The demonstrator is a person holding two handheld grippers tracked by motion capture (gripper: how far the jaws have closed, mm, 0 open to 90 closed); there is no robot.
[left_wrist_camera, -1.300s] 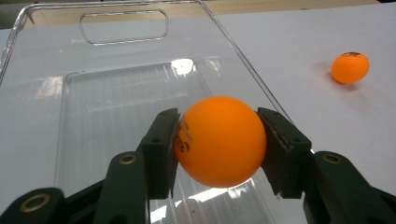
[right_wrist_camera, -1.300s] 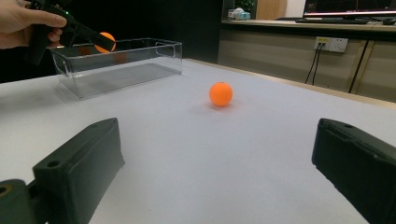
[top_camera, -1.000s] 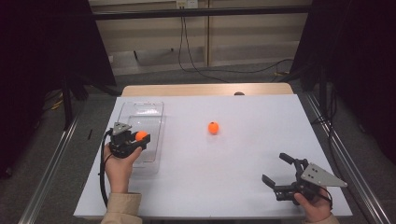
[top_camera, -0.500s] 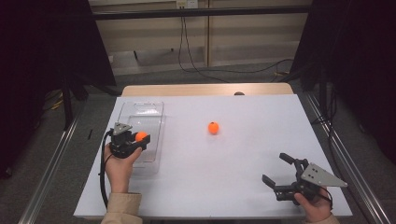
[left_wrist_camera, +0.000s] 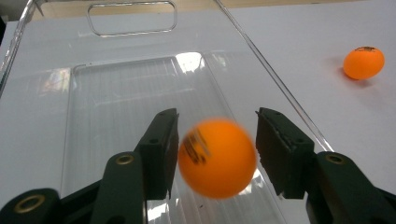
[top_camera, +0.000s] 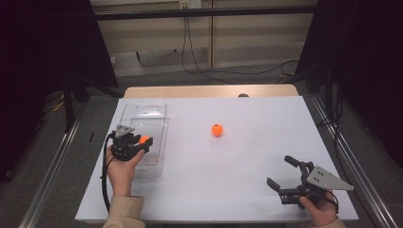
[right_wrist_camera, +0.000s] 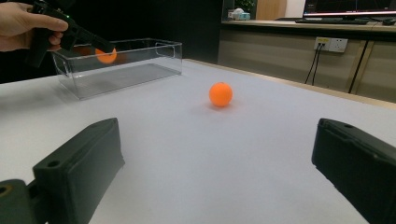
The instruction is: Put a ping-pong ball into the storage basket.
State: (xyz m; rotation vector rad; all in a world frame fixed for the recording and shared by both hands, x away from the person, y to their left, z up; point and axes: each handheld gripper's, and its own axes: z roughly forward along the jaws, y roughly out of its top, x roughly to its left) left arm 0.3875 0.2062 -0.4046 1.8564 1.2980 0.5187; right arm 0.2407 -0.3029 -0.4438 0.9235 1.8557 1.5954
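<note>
ball (left_wrist_camera: 217, 157) over clear bin (left_wrist_camera: 140, 84); left tongs (left_wrist_camera: 212, 140) parted

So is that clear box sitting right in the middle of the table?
No, the clear box sits near the table's left edge, while an orange ball lies near the middle.

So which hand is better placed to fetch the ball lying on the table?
Probably right: the right claw is open, empty and aimed at the loose ball. The left claw, jaws just opening, has another ball between them over the tray.
</note>
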